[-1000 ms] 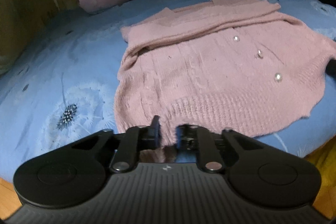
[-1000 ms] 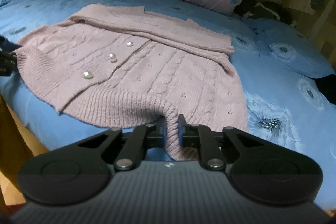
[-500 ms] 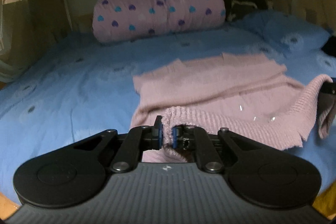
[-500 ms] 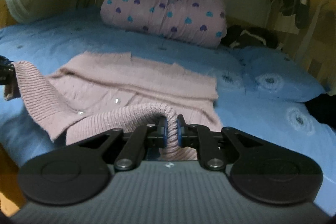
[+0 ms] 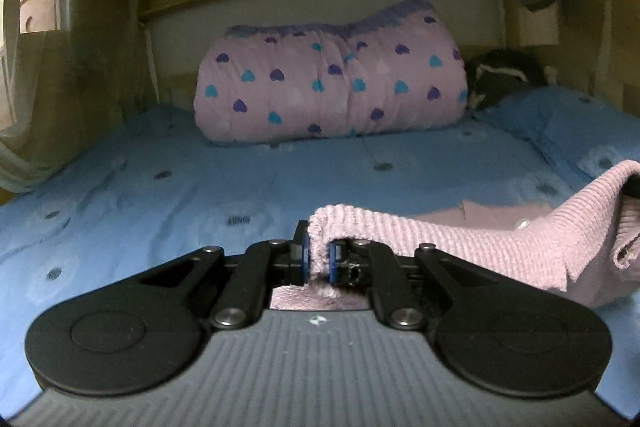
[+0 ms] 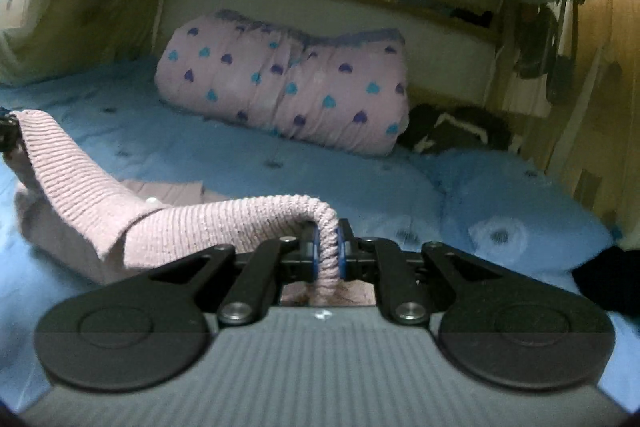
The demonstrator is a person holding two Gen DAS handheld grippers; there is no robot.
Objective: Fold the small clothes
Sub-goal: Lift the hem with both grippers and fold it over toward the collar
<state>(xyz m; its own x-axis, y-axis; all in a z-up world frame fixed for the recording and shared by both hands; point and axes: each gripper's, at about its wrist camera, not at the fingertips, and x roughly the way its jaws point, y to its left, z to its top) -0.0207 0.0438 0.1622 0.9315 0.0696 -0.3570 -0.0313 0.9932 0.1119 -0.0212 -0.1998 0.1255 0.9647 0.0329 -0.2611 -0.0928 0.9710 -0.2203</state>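
A pink knitted cardigan (image 5: 480, 247) lies on a blue bedsheet (image 5: 200, 195), its ribbed bottom hem lifted off the bed. My left gripper (image 5: 319, 259) is shut on one corner of that hem. My right gripper (image 6: 326, 255) is shut on the other corner of the cardigan (image 6: 192, 231). The hem stretches between the two grippers, sagging in the middle. In the right wrist view the far end of the hem rises at the left edge, where the other gripper holds it. The rest of the cardigan lies low behind the raised hem, mostly hidden.
A rolled pink quilt with hearts (image 5: 332, 83) lies across the head of the bed. A blue pillow (image 6: 520, 203) sits at the right, with dark clothing (image 6: 452, 131) behind it. A wooden headboard and walls enclose the bed; a canopy hangs overhead.
Both grippers have risen with the hem and moved toward the head of the bed. The flat cardigan has dropped out of view below the raised hem.
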